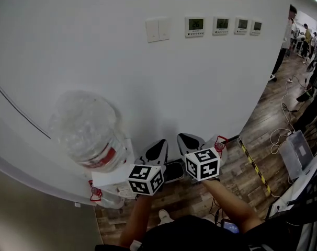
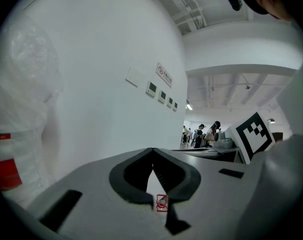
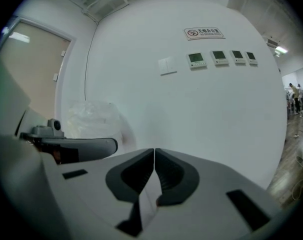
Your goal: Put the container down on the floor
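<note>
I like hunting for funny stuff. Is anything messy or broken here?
Nothing looks spilled or broken. The only messy thing is the loose cables sprawled over the floor on the right. The big clear jug by the wall looks crinkly.

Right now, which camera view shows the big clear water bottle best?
The head view: the water bottle shows nearly whole, from above, with its red label. The left gripper view catches only a blurred side at its left edge; the right gripper view, only a pale part.
</note>
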The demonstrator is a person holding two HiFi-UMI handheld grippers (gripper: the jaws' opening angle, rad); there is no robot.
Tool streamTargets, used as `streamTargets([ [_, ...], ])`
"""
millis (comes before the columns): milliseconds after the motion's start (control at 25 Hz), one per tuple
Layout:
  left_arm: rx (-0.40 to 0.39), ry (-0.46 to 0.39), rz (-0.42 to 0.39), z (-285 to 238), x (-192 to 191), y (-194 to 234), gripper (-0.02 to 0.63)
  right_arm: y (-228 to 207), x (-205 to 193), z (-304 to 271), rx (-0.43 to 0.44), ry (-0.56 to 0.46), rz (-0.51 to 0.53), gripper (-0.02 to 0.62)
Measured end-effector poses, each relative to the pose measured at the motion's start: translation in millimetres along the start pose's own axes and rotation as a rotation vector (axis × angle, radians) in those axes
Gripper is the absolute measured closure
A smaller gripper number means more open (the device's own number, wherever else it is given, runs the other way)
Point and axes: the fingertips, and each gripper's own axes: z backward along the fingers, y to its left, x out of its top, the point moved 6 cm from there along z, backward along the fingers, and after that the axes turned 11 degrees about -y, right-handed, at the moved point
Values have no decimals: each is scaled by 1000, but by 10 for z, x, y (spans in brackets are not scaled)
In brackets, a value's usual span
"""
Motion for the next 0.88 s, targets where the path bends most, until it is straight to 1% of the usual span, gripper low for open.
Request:
streamTargets([
  [280, 29, -10, -24, 135, 63, -131, 589, 21, 31, 169, 30, -6, 5, 561],
  [560, 26, -22, -22, 258, 73, -293, 589, 29, 86, 366, 33, -26, 2, 561],
  [880, 41, -29, -25, 358, 41, -465, 589, 32, 99, 571, 35, -52, -6, 565],
])
